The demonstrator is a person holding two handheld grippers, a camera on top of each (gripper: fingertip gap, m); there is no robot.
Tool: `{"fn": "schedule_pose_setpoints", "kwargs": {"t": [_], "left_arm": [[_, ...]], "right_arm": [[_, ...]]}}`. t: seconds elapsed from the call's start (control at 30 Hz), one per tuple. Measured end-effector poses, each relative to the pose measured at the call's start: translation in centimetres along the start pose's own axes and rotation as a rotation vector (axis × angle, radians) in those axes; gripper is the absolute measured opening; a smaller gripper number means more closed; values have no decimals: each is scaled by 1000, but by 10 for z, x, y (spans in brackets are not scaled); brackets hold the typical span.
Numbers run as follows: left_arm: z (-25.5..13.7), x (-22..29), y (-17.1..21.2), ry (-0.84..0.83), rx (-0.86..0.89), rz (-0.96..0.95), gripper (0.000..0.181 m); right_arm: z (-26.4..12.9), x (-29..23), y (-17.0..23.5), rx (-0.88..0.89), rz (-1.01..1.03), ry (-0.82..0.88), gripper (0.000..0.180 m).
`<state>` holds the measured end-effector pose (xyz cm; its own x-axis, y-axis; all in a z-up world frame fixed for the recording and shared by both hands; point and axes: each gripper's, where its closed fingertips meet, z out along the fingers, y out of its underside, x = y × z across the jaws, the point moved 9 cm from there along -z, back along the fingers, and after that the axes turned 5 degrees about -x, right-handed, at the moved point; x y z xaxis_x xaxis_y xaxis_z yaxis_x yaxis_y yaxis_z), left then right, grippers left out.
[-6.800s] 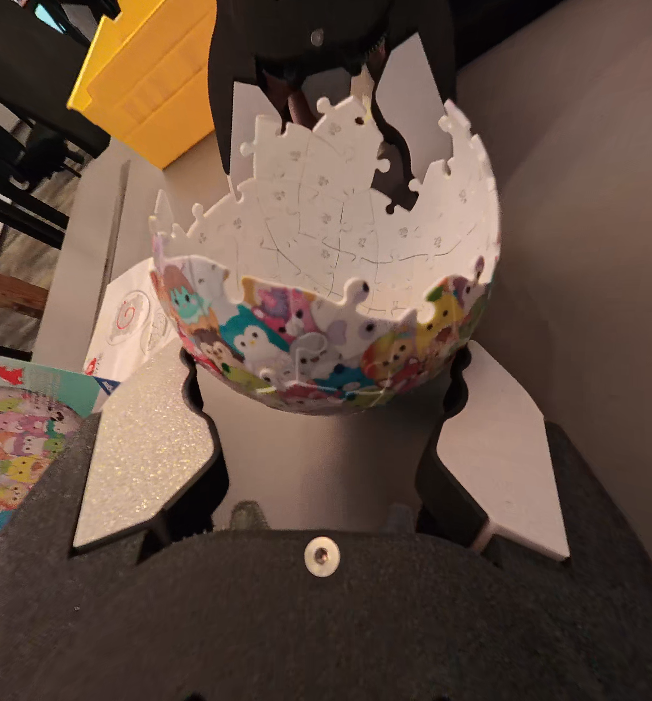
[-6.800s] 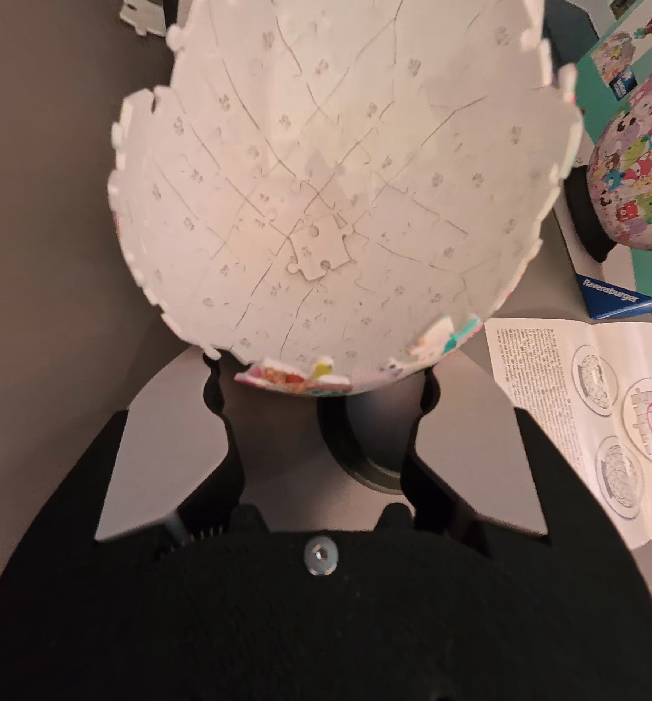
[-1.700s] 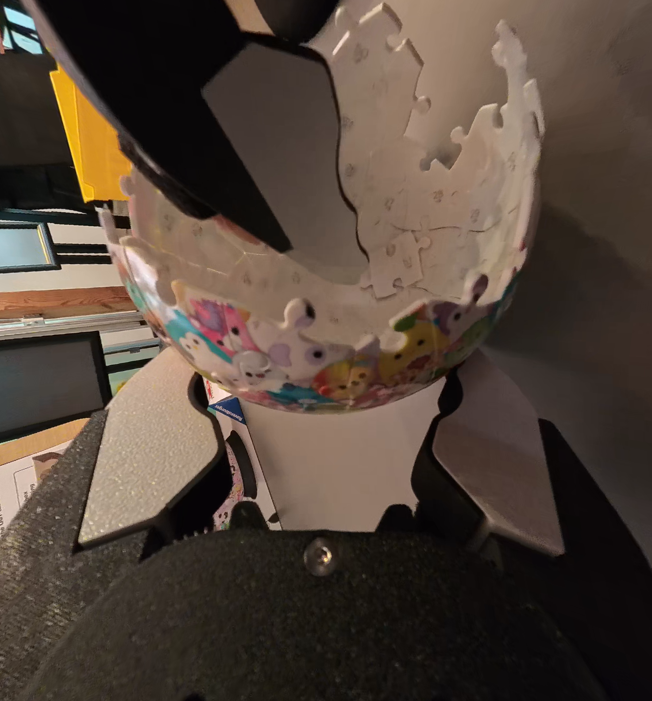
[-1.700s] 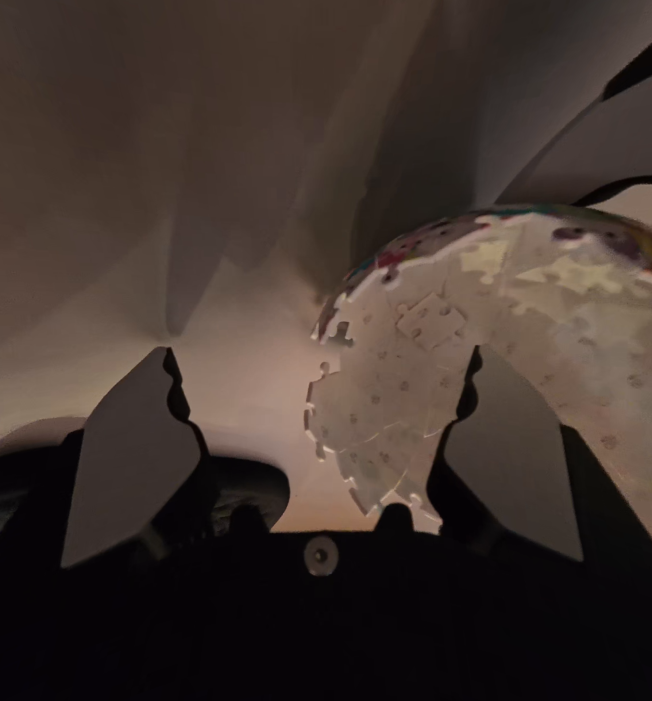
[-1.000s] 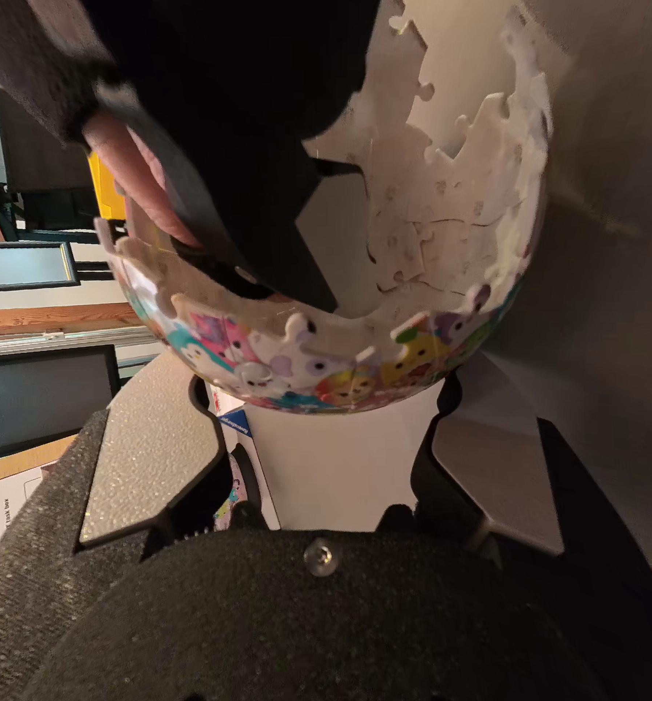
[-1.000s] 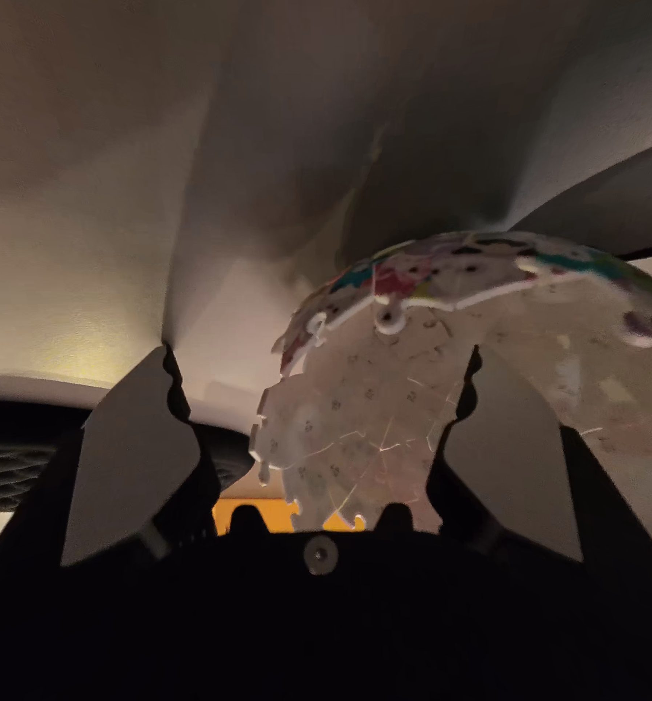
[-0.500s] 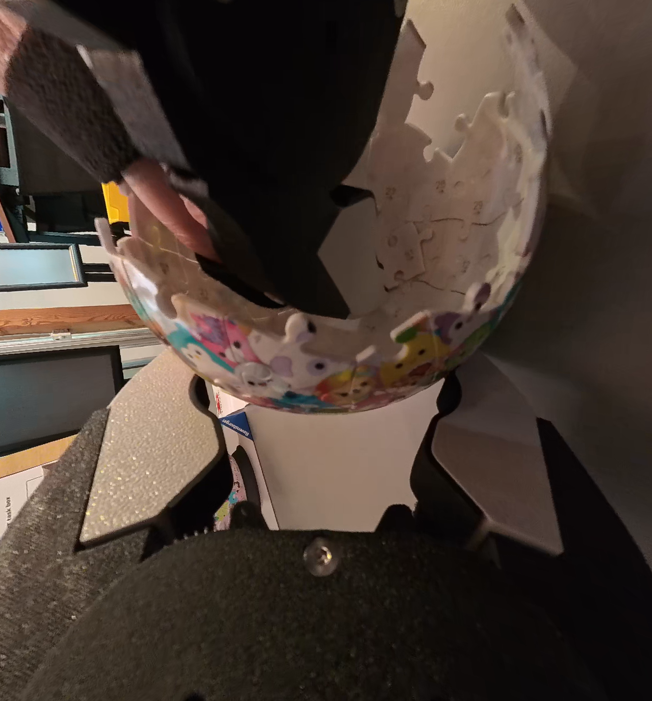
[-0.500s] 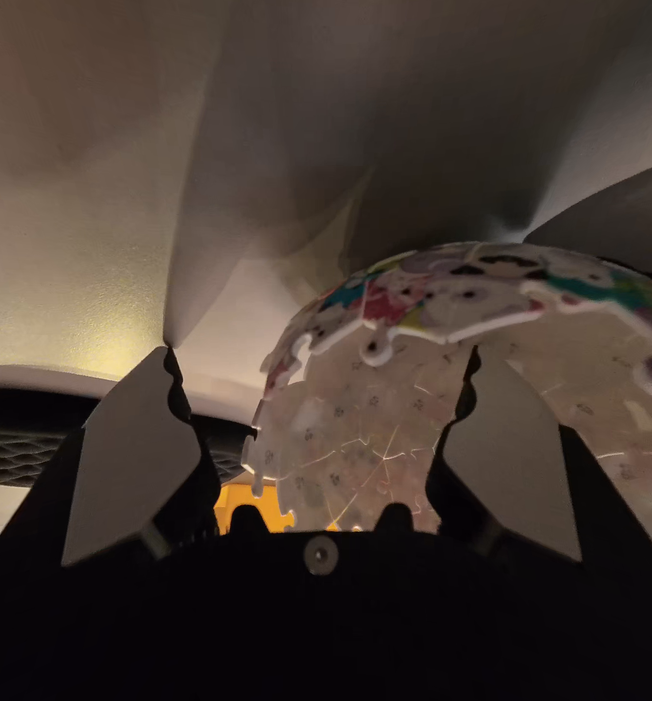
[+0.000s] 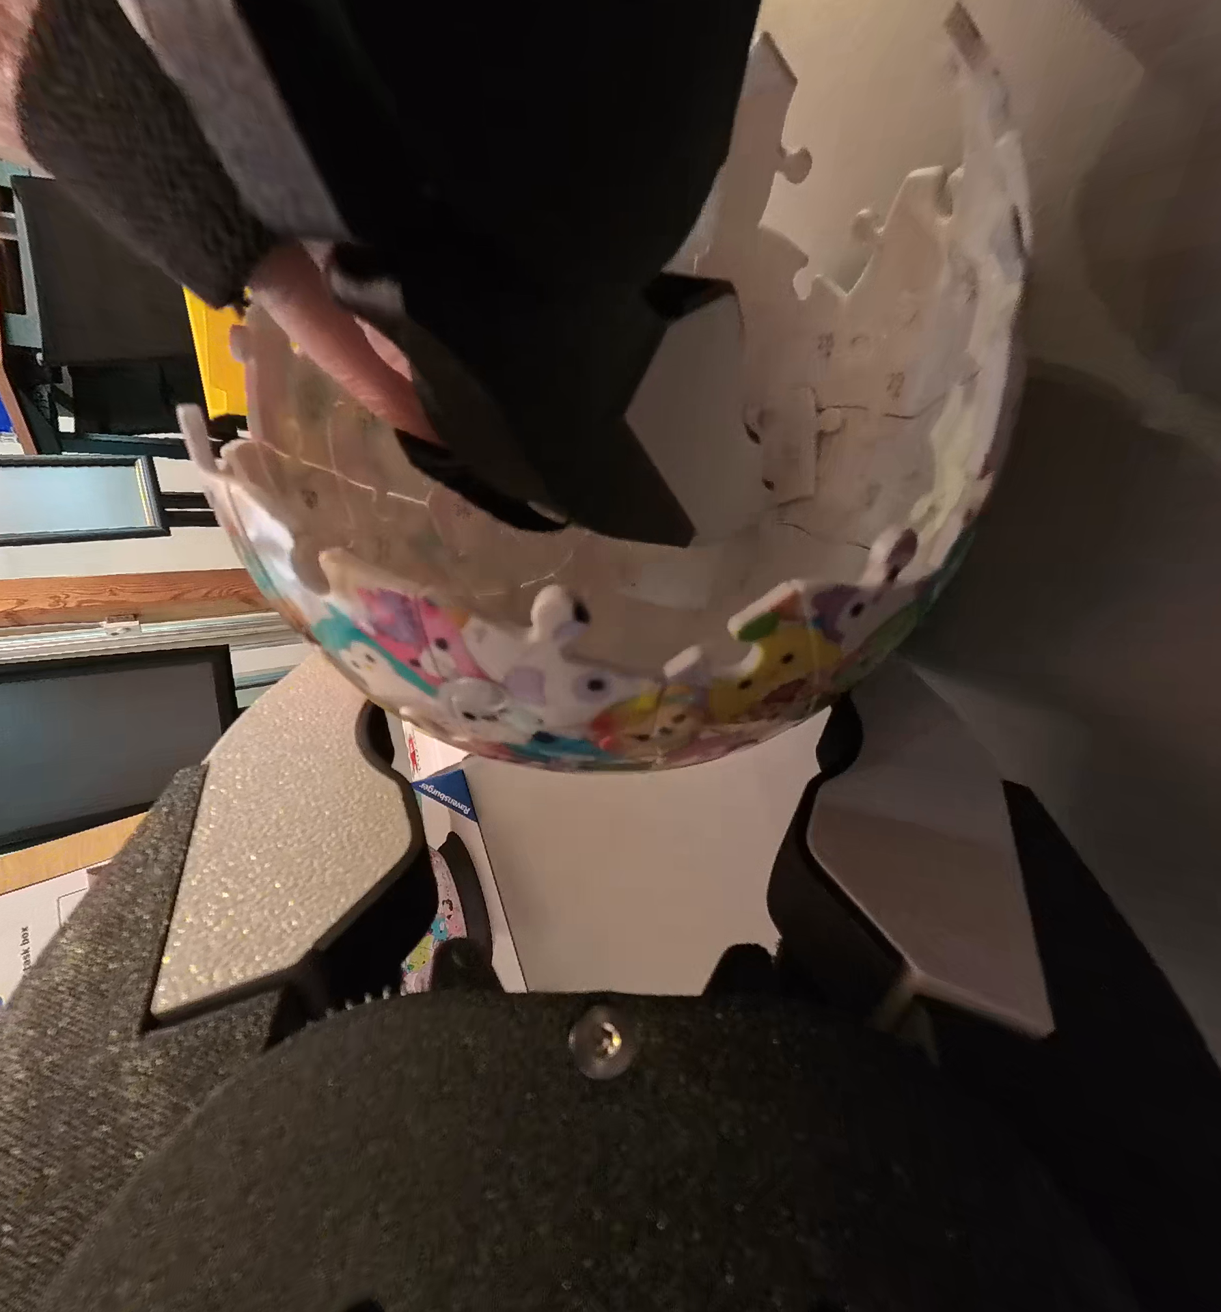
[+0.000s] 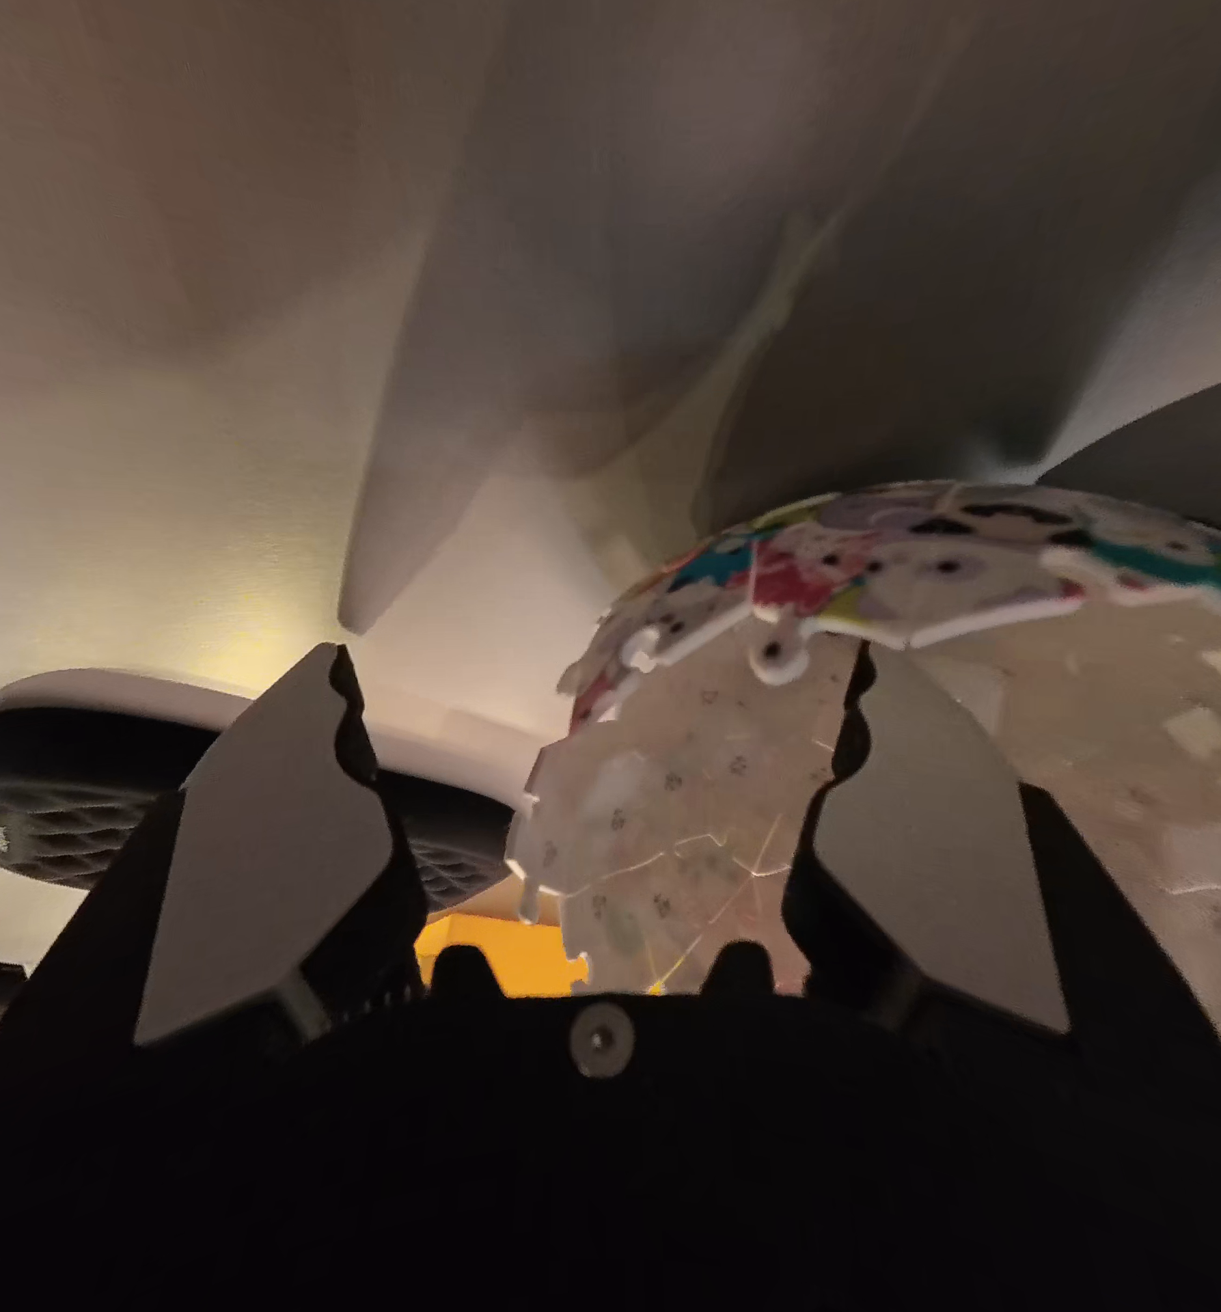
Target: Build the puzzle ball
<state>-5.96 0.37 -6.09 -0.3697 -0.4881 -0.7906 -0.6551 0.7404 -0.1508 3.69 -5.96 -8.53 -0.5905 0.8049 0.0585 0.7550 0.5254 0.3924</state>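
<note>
half-built puzzle ball cradled between the left gripper fingers, spread wide against its rounded, printed underside, open jagged rim turned up and away toward the camera's far side. held off the table, seemingly so the white inner face stays reachable while the shell keeps its curve. cannot tell how firmly the fingers bear on it; contact looks light, at the lower flanks only.

right gripper reaching into the bowl from above, fingers wide and holding nothing visible; one finger lies inside the shell against the white numbered backs, the other outside the rim, straddling the wall. in the left wrist view the same tool shows as a dark mass filling the opening, a person's fingertip on its trigger side.

one loose white piece resting on the inner wall, not seated in the surface, near the ragged right edge. likely the target: probably being nudged or pinned for a pick. risk, by judgement: pressing on the thin wall could pop neighbouring pieces apart.

puzzle box and a yellow bin behind, out of play.
</note>
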Motion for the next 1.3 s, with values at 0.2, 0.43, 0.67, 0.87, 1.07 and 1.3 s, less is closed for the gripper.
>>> {"fn": "schedule_pose_setpoints", "kwargs": {"t": [0.2, 0.43, 0.67, 0.87, 1.07, 1.3], "left_arm": [[0, -1, 0, -1, -2, 3, 118], [0, 0, -2, -6, -2, 12, 118], [0, 0, -2, -12, -5, 27, 117], [0, 0, -2, -14, -6, 33, 117], [0, 0, -3, -15, -1, 33, 116], [-1, 1, -3, -15, 4, 31, 114]], "right_arm": [[-2, -4, 1, 11, 1, -29, 124], [-6, -11, -1, 55, -11, -61, 117], [-13, -17, -1, 126, -8, -110, 114], [-18, -21, 1, 178, -9, -137, 111], [-24, -28, 0, 201, -21, -131, 109], [-30, -37, 1, 209, -17, -146, 108]]}}
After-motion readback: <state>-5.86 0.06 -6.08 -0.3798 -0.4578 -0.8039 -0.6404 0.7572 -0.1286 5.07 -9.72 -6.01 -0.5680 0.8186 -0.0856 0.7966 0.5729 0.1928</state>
